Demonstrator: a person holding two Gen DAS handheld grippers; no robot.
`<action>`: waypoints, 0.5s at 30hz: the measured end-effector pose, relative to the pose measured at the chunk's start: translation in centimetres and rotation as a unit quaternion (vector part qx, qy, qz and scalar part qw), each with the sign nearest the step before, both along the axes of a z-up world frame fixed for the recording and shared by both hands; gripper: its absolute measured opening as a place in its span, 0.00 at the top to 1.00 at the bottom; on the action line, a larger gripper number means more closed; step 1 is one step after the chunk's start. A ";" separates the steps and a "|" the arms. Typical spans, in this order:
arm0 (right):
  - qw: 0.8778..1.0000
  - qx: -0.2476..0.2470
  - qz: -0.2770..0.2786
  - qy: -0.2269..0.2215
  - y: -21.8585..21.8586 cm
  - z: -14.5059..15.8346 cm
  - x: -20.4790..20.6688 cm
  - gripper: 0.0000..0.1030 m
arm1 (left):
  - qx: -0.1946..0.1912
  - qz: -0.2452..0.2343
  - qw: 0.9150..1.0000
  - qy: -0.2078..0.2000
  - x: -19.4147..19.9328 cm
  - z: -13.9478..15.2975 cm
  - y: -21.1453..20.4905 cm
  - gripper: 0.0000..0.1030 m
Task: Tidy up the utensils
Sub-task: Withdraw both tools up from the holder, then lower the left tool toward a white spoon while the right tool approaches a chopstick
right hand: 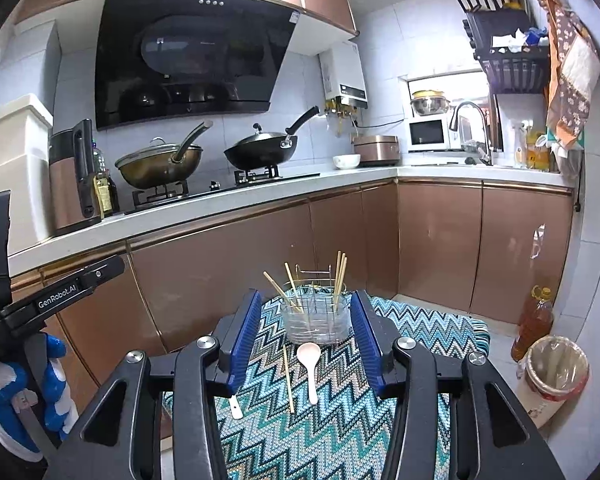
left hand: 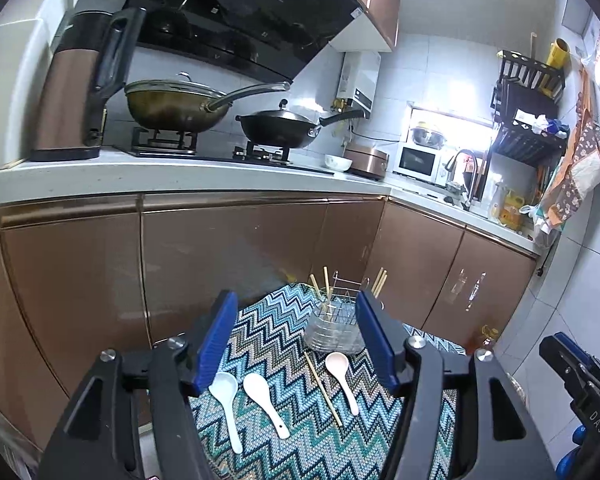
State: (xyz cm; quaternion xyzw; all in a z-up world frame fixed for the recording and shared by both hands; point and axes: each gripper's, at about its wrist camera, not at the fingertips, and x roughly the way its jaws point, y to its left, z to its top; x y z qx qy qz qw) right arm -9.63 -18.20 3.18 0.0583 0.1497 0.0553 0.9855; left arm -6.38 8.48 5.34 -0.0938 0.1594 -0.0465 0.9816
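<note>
A clear utensil holder (left hand: 334,330) (right hand: 315,320) with a wire rack stands on a zigzag mat (left hand: 300,432) (right hand: 332,432) and holds several chopsticks (right hand: 340,276). On the mat lie a pink spoon (left hand: 342,380) (right hand: 310,366), one loose chopstick (left hand: 323,390) (right hand: 288,378) and two white spoons (left hand: 227,404) (left hand: 265,402); one white spoon's handle (right hand: 236,406) shows in the right wrist view. My left gripper (left hand: 296,340) is open and empty above the spoons. My right gripper (right hand: 306,334) is open and empty, facing the holder.
Brown cabinet doors (left hand: 228,264) stand just behind the mat under a white counter (left hand: 180,172) with two woks and a kettle. A bin (right hand: 556,380) and an oil bottle (right hand: 534,320) stand on the floor at the right.
</note>
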 end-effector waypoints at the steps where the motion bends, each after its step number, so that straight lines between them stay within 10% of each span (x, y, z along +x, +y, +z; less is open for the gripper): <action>1: 1.000 -0.001 -0.001 -0.002 0.1 0.1 -0.3 0.55 | 0.000 0.002 1.000 -0.001 -0.4 0.0 0.2 0.42; 15: 1.000 -0.008 -0.007 -0.016 0.1 0.0 -1.4 0.50 | 0.024 0.025 0.999 0.002 -1.5 -1.3 0.9 0.41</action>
